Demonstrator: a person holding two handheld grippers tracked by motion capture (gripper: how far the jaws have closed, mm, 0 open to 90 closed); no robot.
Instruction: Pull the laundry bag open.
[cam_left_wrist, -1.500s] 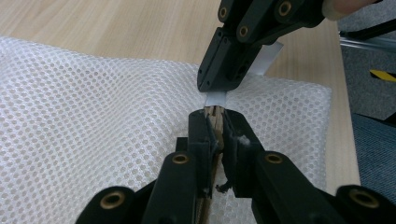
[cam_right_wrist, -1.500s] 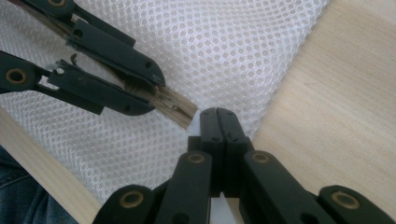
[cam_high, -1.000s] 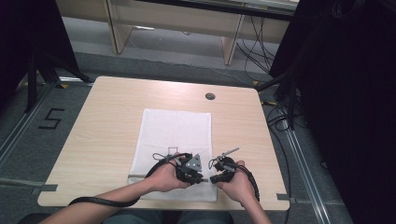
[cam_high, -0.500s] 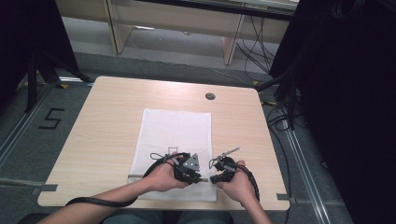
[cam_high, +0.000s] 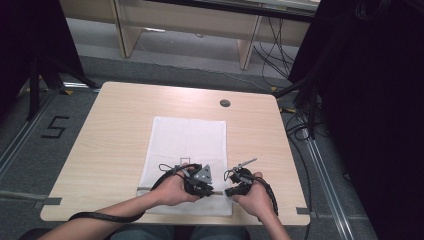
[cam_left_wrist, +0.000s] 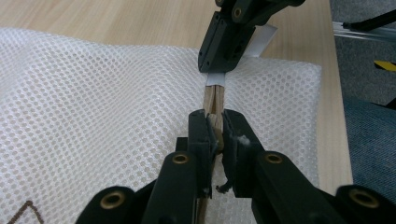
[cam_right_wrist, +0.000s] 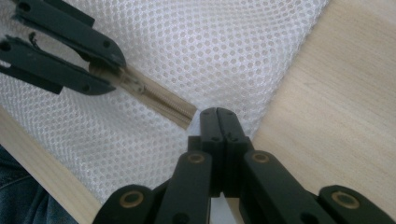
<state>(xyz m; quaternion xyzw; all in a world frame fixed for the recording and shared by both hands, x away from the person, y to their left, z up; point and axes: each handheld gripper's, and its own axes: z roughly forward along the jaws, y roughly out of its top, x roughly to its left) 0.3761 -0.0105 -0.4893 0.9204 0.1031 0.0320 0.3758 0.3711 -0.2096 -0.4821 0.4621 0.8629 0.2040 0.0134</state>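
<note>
On the table's (cam_high: 115, 125) near edge lay a white mesh bag (cam_high: 187, 145), its tan zipper (cam_right_wrist: 156, 100) running along the near side. Left gripper (cam_left_wrist: 215, 128) was clamped on the zipper pull (cam_left_wrist: 215, 122), jaws pinched tight w/ the tan tape between them. Right gripper (cam_right_wrist: 218, 114) sat just beside the zipper's end at the bag's corner, jaws pressed together on the white tab (cam_left_wrist: 215, 79) there. Both hands were low, close together, approx. at the bag's near-right corner. Right hand (cam_high: 255, 197) rested past the bag's edge, over bare wood.
</note>
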